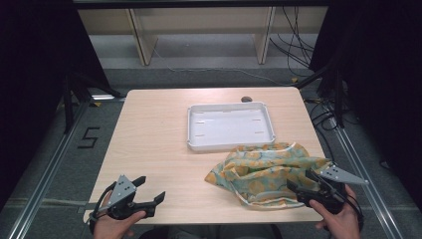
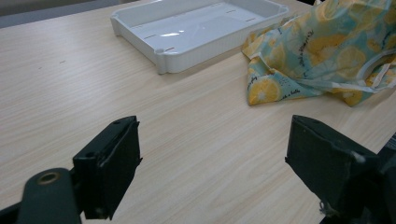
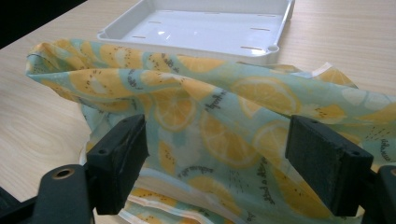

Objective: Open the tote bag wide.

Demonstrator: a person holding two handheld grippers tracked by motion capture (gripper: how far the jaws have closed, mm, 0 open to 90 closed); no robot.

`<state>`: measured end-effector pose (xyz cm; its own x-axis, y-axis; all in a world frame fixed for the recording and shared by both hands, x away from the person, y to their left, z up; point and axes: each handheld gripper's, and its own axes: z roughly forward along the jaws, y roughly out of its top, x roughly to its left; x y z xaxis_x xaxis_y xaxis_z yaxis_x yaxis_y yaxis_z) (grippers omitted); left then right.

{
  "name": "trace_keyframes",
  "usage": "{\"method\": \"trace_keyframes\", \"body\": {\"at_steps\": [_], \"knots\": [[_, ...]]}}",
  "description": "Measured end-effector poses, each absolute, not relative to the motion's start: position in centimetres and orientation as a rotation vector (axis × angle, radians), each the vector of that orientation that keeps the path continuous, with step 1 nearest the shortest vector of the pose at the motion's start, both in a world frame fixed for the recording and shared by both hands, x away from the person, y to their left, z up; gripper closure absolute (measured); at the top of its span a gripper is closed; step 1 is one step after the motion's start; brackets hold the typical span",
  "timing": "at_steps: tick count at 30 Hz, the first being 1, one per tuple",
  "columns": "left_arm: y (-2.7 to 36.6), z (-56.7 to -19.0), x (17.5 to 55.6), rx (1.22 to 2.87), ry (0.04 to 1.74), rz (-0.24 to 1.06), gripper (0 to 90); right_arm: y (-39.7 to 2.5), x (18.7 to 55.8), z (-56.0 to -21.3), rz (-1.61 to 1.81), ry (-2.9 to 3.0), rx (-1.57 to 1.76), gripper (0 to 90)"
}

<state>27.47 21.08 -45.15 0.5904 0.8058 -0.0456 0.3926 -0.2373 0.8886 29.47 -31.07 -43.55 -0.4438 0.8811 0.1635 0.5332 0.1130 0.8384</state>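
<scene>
Both black jaws of the right gripper (image 3: pixel 215 163) stand wide apart with nothing pinched, and the crumpled lemon-print cloth (image 3: pixel 210 112) bulges up just beyond them, its white-bound hem lying low between the jaws in the right gripper view. From the high view that cloth (image 1: pixel 263 172) sits heaped on the right half of the wooden table (image 1: pixel 149 144), its far fold touching or just overlapping the near rim of the empty white tray (image 1: pixel 230 145). At the table's near left edge the left gripper (image 1: pixel 149 191) is equally spread and empty, well apart from the cloth, with bare wood ahead of it. By my reading, the step in hand is a first grab on the fabric, so the right gripper should push forward and low, taking a single edge or the bound hem instead of a thick bunch of folds, then close fully before lifting; the left can come across to catch a second corner
</scene>
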Motion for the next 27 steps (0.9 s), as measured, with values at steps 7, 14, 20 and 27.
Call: {"method": "trace_keyframes", "body": {"at_steps": [7, 14, 20, 27], "knots": [[20.9, -45.1, 27.4, 1.858, 0.976, 0.531, 17.3, -30.9, 29.2, -43.4, 1.271, 2.016, 1.419, 21.8], [20.6, -45.2, 27.5, 1.874, 0.951, 0.524, 17.7, -31.0, 29.3, -43.4, 1.249, 2.029, 1.402, 21.4], [20.1, -45.3, 27.6, 1.888, 0.946, 0.498, 18.4, -31.0, 29.3, -43.4, 1.245, 2.033, 1.403, 21.3], [19.1, -45.1, 28.2, 1.896, 0.886, 0.484, 18.4, -31.0, 29.2, -43.3, 1.248, 2.034, 1.420, 21.3]]}}
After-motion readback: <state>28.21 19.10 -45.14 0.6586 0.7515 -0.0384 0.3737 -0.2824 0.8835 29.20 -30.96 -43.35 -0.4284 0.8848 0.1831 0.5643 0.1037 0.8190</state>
